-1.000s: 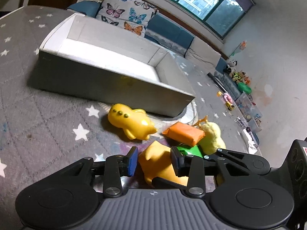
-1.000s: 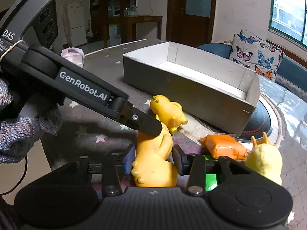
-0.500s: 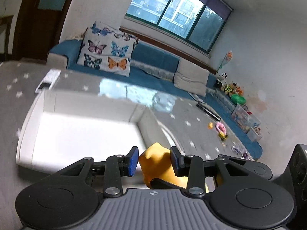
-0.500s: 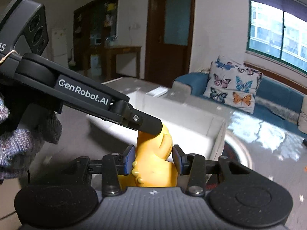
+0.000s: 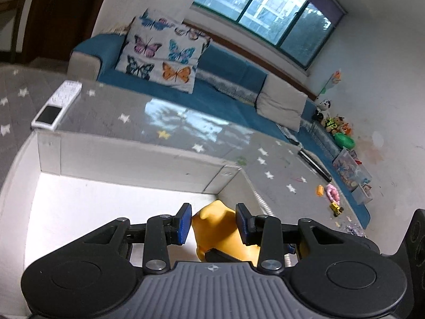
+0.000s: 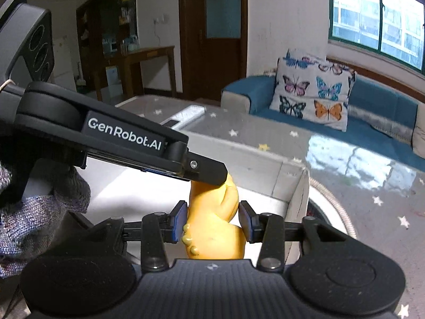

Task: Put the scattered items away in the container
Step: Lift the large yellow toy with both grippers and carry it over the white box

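A yellow rubber animal toy [image 5: 217, 228] hangs above the near right corner of the white open box [image 5: 132, 164]. My left gripper [image 5: 213, 223] has its blue pads against the toy's upper end, jaws wide. In the right wrist view my right gripper [image 6: 213, 222] is shut on the toy's [image 6: 212, 228] body lower down. There one finger of the left gripper [image 6: 209, 172] lies across the toy's top. The box [image 6: 265, 170] stands below and ahead, its white floor bare where it shows.
A white remote control [image 5: 57, 103] lies on the star-patterned grey cloth behind the box. A blue sofa with a butterfly cushion [image 5: 164, 55] lines the wall. Small toys [image 5: 332, 196] litter the floor at right. A gloved hand [image 6: 39, 212] holds the left gripper.
Both grippers rose from the cloth with the yellow toy and moved forward over the box. The other toys on the cloth have dropped out of view.
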Demonstrator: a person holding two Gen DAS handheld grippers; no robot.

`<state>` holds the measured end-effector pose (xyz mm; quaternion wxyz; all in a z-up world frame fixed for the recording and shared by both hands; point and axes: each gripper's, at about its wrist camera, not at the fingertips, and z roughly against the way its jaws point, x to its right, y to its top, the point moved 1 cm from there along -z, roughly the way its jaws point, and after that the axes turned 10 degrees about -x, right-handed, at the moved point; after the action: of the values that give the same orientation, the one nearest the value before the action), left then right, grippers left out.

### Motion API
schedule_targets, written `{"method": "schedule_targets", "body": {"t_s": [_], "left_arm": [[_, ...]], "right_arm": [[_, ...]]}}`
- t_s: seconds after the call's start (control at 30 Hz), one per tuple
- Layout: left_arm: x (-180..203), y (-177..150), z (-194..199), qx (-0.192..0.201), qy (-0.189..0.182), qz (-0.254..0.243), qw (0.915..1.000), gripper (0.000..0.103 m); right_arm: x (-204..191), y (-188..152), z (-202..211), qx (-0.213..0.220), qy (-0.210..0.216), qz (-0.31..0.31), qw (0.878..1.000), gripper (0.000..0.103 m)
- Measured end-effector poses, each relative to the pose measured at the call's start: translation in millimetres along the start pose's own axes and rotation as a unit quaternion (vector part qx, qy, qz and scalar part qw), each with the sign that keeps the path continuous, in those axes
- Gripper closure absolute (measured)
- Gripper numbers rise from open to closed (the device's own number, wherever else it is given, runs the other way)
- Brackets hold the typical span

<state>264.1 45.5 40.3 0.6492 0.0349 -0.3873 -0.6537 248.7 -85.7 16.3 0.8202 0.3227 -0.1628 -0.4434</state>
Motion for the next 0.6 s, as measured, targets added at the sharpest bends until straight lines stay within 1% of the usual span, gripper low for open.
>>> {"method": "schedule_targets", "body": {"t_s": [0.13,0.33,0.43,0.6], "left_arm": [[-8.9,-1.2,-11.4,-0.012,0.004,0.008,0.9999,0.065],[-11.8,-5.8,-17.4,-0.022,0.015,0.007,0.9996,0.065],[-10.7,-8.0,-15.8,-0.021,0.019,0.005,0.9996,0.065],[-4.4,-12.4,-9.7,-0.016,0.023,0.000,0.9996,0.065]], "right_arm": [[-2.0,-5.3,-17.7,-0.027,0.006,0.001,1.000,0.061],[-8.2,-14.1,-28.6,-0.053,0.008,0.003,0.999,0.061],[-9.3,-16.7,-27.2,-0.055,0.007,0.001,0.998,0.061],[-11.6,-20.8,-13.8,-0.041,0.000,0.003,0.999,0.060]]}}
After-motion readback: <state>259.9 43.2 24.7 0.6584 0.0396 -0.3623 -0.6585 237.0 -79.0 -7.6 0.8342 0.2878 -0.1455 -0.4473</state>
